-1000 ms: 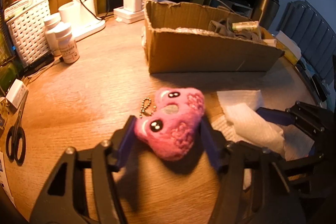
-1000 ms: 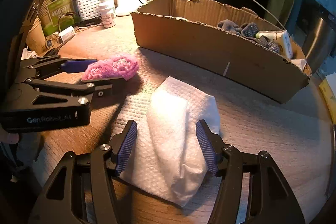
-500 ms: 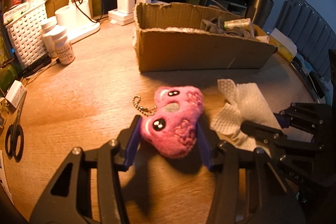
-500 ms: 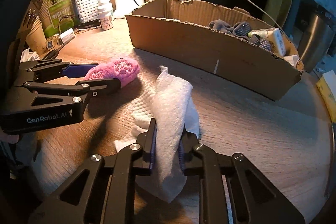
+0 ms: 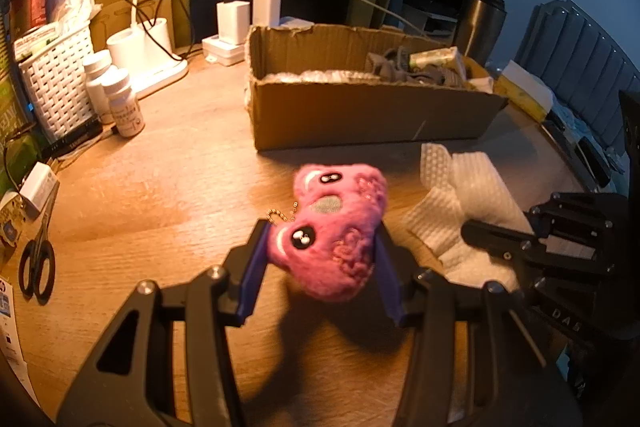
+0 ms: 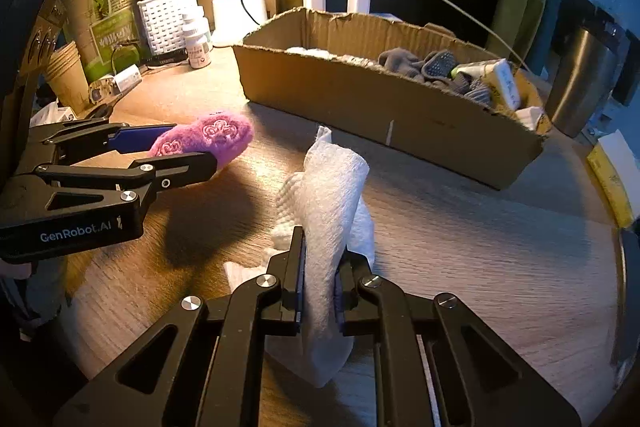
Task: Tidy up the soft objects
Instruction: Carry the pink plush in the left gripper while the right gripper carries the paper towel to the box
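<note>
My left gripper point(image 5: 320, 259) is shut on a pink plush toy point(image 5: 336, 227) with black eyes and a gold bead chain, held just above the wooden table. In the right wrist view the left gripper point(image 6: 188, 151) holds the same toy point(image 6: 208, 139) at the left. My right gripper point(image 6: 320, 267) is shut on a white paper towel point(image 6: 328, 195), bunched upright between the pads. The towel also shows in the left wrist view point(image 5: 460, 199) at the right. An open cardboard box point(image 6: 384, 107) with grey socks and packets stands behind both.
At the back left stand a white woven basket point(image 5: 56, 83), two white pill bottles point(image 5: 120, 99), a lamp base and chargers with cables. Black scissors point(image 5: 36, 267) lie at the left table edge. A steel flask point(image 6: 580, 75) stands right of the box.
My right gripper has shut on the paper towel and lifted it into a bunch. My left gripper has closed on the pink toy and raised it slightly.
</note>
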Demonstrator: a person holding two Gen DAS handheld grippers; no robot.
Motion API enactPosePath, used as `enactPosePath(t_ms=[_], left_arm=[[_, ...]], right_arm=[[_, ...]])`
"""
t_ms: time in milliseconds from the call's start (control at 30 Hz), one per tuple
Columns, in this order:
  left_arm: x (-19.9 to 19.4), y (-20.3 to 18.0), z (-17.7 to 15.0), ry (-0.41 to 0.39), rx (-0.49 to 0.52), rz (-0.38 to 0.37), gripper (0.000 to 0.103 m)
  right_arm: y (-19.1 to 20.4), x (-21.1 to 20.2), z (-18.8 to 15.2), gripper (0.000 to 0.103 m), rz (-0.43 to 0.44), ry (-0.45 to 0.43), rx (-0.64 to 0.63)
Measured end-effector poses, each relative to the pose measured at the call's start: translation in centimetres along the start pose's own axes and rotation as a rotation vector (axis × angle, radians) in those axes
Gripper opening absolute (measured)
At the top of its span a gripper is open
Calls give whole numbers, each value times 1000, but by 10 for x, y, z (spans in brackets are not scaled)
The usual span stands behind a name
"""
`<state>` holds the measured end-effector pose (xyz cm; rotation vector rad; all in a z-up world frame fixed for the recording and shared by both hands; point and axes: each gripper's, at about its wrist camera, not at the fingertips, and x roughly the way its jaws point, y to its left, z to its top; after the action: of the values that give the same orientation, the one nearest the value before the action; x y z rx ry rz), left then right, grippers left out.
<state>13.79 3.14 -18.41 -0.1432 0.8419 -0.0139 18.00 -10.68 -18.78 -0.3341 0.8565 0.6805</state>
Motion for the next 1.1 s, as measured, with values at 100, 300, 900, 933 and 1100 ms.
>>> enactPosePath(t_ms=[100, 300, 900, 933, 1100], left_arm=[[-6, -3, 0, -11, 5, -2, 50], [-20, -11, 6, -34, 23, -5, 51], [-52, -30, 40, -126, 64, -25, 51], [-53, -31, 43, -131, 66, -26, 51], [-60, -35, 57, -163, 76, -27, 51]], right_arm=[[0, -6, 1, 12, -7, -14, 0], [-3, -22, 2, 12, -16, -47, 13], [-24, -62, 22, 12, -53, -139, 30], [-25, -64, 24, 12, -55, -145, 29], [-31, -73, 33, 12, -63, -173, 26]])
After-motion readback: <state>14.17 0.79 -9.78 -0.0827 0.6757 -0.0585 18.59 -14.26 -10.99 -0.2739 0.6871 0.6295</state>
